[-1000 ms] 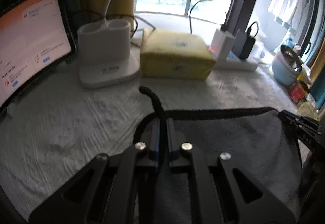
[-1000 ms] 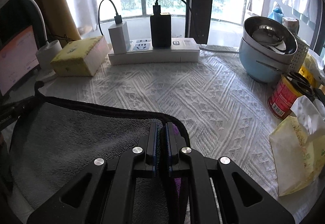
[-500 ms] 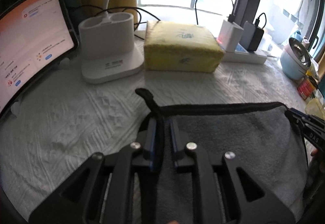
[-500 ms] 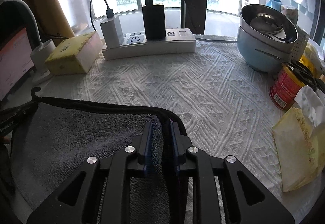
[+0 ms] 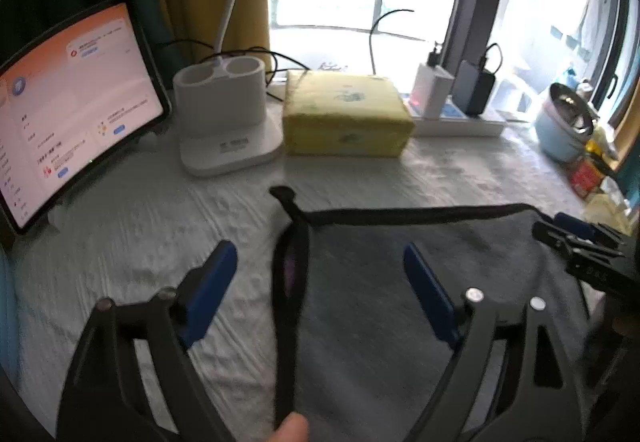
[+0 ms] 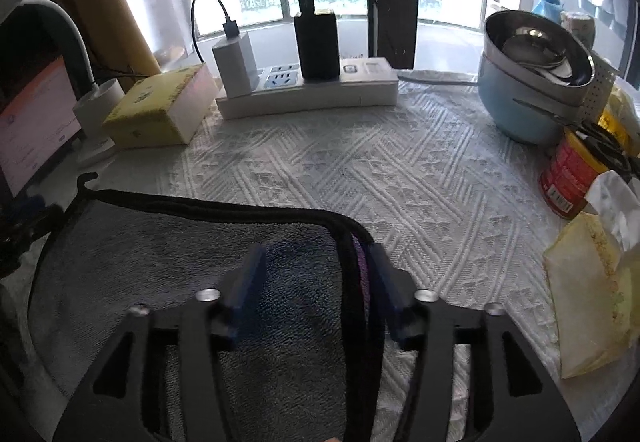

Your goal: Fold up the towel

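Note:
A grey towel (image 5: 400, 282) with a black hem lies folded on the white tablecloth; it also shows in the right wrist view (image 6: 180, 262). My left gripper (image 5: 320, 266) is open, its blue pads (image 5: 212, 282) spread either side of the towel's left corner, which has a small hanging loop (image 5: 282, 195). My right gripper (image 6: 316, 262) is open over the towel's right corner, with the hem beside the right pad (image 6: 380, 270). The right gripper's tip (image 5: 576, 238) shows at the towel's right edge in the left wrist view.
A tablet (image 5: 68, 121), white lamp base (image 5: 224, 129) and yellow tissue pack (image 5: 344, 117) stand behind the towel. A power strip (image 6: 308, 93) with chargers sits at the back. A blue bowl (image 6: 528, 89), red can (image 6: 568, 173) and paper bag (image 6: 588, 294) crowd the right.
Both grippers have opened and let go of the towel corners. The towel now lies flat on the cloth.

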Available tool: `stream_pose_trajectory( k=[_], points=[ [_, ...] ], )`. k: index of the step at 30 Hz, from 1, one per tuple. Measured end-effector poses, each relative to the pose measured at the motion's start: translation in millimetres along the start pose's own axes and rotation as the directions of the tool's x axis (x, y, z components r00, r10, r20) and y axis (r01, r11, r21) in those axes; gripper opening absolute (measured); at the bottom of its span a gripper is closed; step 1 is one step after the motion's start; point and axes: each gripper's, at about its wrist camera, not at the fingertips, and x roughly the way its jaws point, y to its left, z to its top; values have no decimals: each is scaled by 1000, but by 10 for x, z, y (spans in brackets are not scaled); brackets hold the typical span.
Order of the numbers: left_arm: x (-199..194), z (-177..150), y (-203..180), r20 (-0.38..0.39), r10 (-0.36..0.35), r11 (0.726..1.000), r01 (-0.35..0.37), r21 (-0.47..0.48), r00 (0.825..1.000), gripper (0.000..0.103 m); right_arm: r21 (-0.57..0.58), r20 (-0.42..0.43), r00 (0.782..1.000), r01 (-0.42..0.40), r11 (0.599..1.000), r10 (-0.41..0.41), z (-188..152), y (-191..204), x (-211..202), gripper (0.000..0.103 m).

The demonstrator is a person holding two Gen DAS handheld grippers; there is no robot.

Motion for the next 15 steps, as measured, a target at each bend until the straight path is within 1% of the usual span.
stream_pose_trajectory(
  k=[3,7,12,15],
  points=[
    [-106,-50,-24,15,-4,1000,4,-15,1000,91,7,14,1000,3,1000,-3,-3,-11,-67,69],
    [-301,-112,-64,36,-16,1000,17,-23,999,91,5,36,999,12,1000,-12,-17,-7,-220,69],
    [-596,-180,-146,65,17,1000,-17,9,998,91,11,72,997,19,1000,-19,-63,2,-475,69],
    [-740,-219,-172,76,24,1000,-25,4,997,91,11,93,995,25,1000,-26,-96,2,-621,69]
  ],
)
